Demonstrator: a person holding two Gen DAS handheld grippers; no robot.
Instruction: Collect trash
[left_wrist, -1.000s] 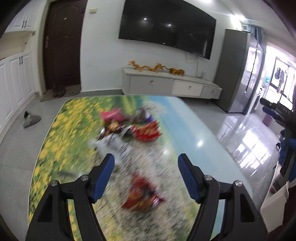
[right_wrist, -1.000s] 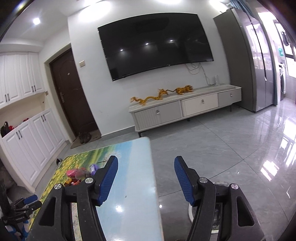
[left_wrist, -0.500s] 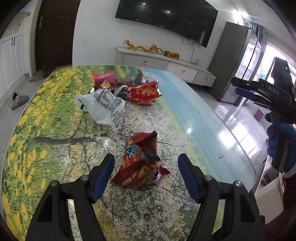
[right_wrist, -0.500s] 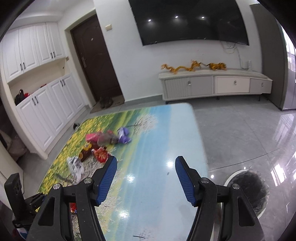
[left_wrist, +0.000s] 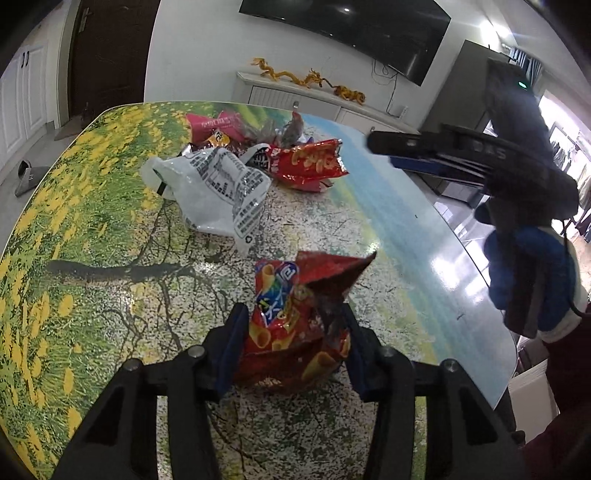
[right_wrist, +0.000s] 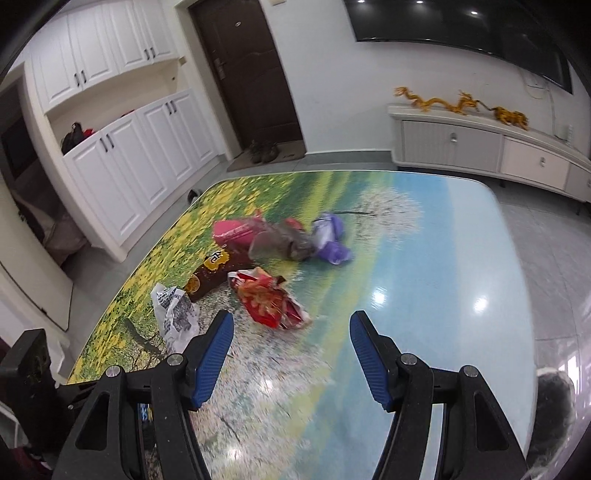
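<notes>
Your left hand-held gripper is closing on the crumpled red foil snack bag — its pads already touch both sides — on the landscape-printed table, nearer you than the white plastic bag. Your right hand-held gripper hovers open, empty.

I am looking over a table printed with a flowery landscape. Beyond it, a dark door is standing shut, white cabinets are lining the wall, and golden dragon figures are lying along a low sideboard under a television.
</notes>
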